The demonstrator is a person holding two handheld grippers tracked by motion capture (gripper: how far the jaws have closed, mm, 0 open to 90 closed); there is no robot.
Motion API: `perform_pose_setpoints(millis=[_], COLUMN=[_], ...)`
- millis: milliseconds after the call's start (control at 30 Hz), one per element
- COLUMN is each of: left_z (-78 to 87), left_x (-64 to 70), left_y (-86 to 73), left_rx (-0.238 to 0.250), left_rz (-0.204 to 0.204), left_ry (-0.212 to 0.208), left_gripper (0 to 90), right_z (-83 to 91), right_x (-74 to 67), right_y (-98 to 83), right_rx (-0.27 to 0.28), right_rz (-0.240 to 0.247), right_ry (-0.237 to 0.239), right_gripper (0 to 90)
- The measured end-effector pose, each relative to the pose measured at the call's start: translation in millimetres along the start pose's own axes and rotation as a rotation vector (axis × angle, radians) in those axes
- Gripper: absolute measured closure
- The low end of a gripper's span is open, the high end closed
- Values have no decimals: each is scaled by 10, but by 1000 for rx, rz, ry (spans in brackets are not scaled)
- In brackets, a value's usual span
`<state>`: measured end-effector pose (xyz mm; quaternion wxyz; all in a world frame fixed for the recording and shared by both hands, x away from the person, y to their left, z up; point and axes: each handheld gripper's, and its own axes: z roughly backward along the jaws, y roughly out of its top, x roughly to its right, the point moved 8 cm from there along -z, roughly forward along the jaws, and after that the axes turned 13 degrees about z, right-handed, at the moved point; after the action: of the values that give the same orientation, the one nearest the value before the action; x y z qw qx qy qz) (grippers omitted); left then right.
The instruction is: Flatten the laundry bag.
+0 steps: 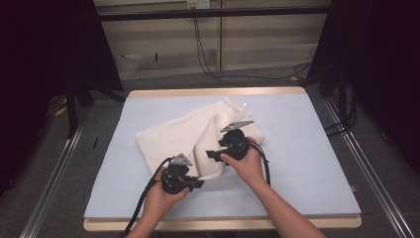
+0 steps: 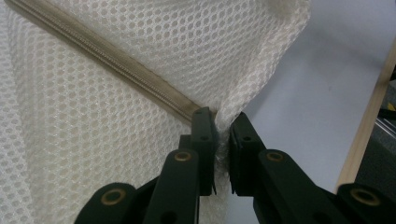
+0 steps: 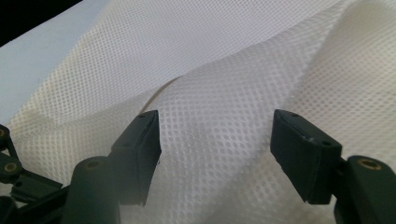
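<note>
A white mesh bag [image 1: 173, 136] lies crumpled on the pale blue table mat [image 1: 307, 148], one fold raised near the middle. My left gripper [image 1: 198, 182] is at the bag's near corner. In the left gripper view this gripper [image 2: 223, 126] is shut on a pinch of mesh right at the end of the beige zipper [image 2: 116, 70]. My right gripper [image 1: 212, 154] hovers at the raised fold, pointing left. In the right gripper view its jaws [image 3: 215, 135] stand wide apart over the mesh [image 3: 233, 70], pressing on nothing.
The table's wooden edge [image 1: 223, 224] runs along the near side and shows beside the mat in the left gripper view [image 2: 369, 126]. Black curtains flank the table. Cables [image 1: 208, 59] trail across the floor behind it, and metal rails [image 1: 54, 173] run along both sides.
</note>
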<state>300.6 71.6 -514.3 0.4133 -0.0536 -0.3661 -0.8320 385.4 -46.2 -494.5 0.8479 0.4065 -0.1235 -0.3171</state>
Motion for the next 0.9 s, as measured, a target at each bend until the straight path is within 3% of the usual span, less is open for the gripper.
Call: perform_pose_setpoints(millis=[100,167,200,233,333,433,767,900], left_z=[1,-1,-6,-7,-8,14,178,233], left_x=[12,11,11,10,17,13,4,-31], left_y=[-10,-17,-17,-18,-14,0,163,195], left_rx=[-11,-19,-18,-20,-18,-14,72,75], left_rz=[2,1,1,-3,1,14,69,80], left_ry=[-15,-17,-18,-19,-27,-46,-111,-122], left_gripper=[827,827,827,827,822,766,498,410], right_z=[-56,-65,-54,-54,-15,50,340,440], right_x=[-35,-55,-71,-71,-83,-69,1,25], right_y=[-6,-14,-18,-18,-28,-68,-438,-565], right_rx=[-18,-21,-24,-24,-30,-38,-44,-50], right_rz=[-5,-5,5,5,19,45,10,3], right_ry=[19,36,45,45,59,49,60,53], right_gripper=[413,549,715,715,853,865,870,871])
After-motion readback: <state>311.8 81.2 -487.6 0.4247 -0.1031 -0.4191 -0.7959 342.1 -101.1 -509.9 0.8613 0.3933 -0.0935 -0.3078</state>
